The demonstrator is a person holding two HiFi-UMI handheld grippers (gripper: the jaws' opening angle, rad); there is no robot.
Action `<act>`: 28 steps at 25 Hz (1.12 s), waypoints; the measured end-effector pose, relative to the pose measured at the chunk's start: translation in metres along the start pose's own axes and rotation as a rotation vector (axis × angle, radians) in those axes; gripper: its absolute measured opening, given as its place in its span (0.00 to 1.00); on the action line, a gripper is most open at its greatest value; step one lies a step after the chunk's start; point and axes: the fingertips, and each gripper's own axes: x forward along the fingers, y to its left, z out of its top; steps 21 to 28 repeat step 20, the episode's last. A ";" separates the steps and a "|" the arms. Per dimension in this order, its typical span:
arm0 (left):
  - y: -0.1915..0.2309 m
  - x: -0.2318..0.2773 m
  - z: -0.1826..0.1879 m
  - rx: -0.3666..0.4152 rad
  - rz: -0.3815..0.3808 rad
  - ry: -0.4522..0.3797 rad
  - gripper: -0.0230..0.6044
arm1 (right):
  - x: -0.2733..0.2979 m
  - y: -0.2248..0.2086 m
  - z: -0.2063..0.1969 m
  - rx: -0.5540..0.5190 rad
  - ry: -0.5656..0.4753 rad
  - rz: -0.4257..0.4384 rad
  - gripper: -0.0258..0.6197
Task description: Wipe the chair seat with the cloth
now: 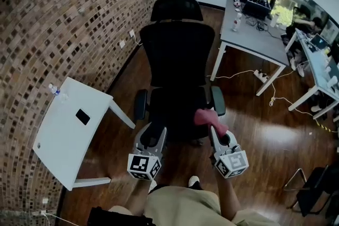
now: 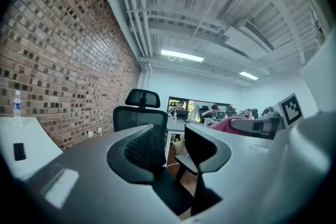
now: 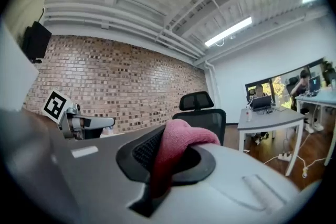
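A black office chair [image 1: 177, 50] with a mesh back and headrest faces me; its seat [image 1: 177, 116] lies just ahead of both grippers. My right gripper [image 1: 214, 127] is shut on a pink cloth [image 1: 209, 116], which hangs over the seat's front right near the armrest. In the right gripper view the pink cloth [image 3: 176, 152] bulges out between the jaws. My left gripper [image 1: 153, 135] hovers at the seat's front left, open and holding nothing; in the left gripper view its jaws stand apart with the chair [image 2: 139, 113] beyond.
A white side table [image 1: 69, 132] with a phone [image 1: 82, 116] and a small bottle [image 1: 54, 90] stands left against the brick wall [image 1: 63, 24]. Grey desks [image 1: 254, 39] with people and cables on the wood floor [image 1: 265, 129] lie at the right.
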 end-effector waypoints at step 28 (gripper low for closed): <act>0.039 -0.084 0.045 0.100 -0.042 -0.069 0.36 | 0.021 0.140 -0.008 -0.016 0.043 0.062 0.07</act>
